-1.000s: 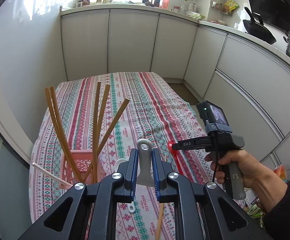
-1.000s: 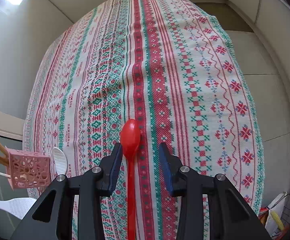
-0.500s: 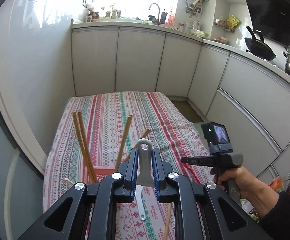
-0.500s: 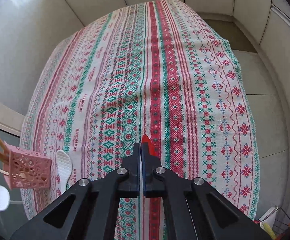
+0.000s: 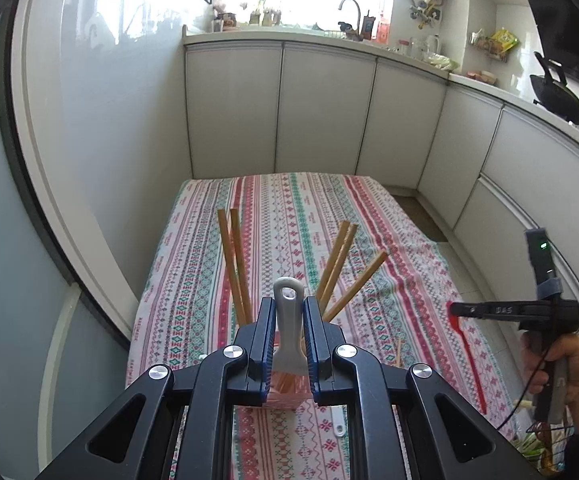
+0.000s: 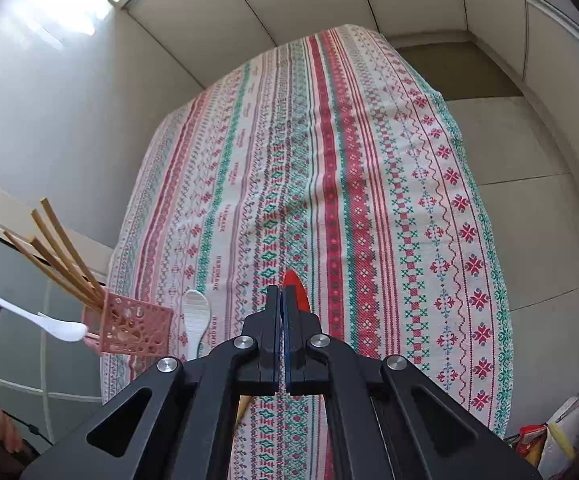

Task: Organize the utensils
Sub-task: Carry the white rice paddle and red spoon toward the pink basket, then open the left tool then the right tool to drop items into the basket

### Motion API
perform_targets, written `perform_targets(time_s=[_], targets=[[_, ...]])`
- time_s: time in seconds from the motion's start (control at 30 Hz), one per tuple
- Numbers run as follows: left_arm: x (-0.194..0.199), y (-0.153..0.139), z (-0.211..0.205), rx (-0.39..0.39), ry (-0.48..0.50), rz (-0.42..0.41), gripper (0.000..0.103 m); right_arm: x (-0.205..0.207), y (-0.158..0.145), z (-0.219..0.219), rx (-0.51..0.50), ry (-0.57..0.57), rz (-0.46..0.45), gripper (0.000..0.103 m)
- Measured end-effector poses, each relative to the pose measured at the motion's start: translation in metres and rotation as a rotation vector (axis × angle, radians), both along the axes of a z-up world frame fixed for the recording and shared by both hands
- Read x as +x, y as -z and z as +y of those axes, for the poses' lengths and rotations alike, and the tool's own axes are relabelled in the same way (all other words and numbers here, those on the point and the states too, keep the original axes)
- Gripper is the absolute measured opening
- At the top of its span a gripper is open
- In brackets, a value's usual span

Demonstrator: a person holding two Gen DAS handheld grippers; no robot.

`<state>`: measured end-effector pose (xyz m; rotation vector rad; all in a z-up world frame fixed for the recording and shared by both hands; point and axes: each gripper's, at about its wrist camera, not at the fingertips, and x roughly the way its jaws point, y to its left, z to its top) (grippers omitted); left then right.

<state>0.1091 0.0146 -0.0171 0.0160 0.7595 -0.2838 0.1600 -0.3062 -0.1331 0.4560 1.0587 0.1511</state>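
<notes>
Five chopsticks — three spoons.

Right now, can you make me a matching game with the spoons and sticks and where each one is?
Things:
1. red spoon
2. white spoon with a hole in its handle
3. wooden chopsticks
4. other white spoon

Places:
A. standing in the pink holder
B. lying on the striped tablecloth, beside the pink holder
C. pinched in the right gripper
D. pinched in the left gripper

Pairs: 1-C, 2-D, 3-A, 4-B
</notes>
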Motion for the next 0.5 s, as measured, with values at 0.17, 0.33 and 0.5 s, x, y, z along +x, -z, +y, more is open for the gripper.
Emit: perform_targets(time_s=[0.17,0.33,0.5], targets=[[0.017,0.028,-0.003,0.055,-0.006,0.050,0.014,-0.008,-0.027,0.017,0.012,-0.028,-0.082,0.000],[0.022,0.037,-0.003,0.044,0.010,0.063,0.020,-0.018,-0.050,0.030,0.043,-0.052,-0.162,0.000],[0.014,0.025,0.005,-0.009,-0.009,0.055,0.040,-0.027,-0.074,0.046,0.090,-0.085,-0.249,0.000]])
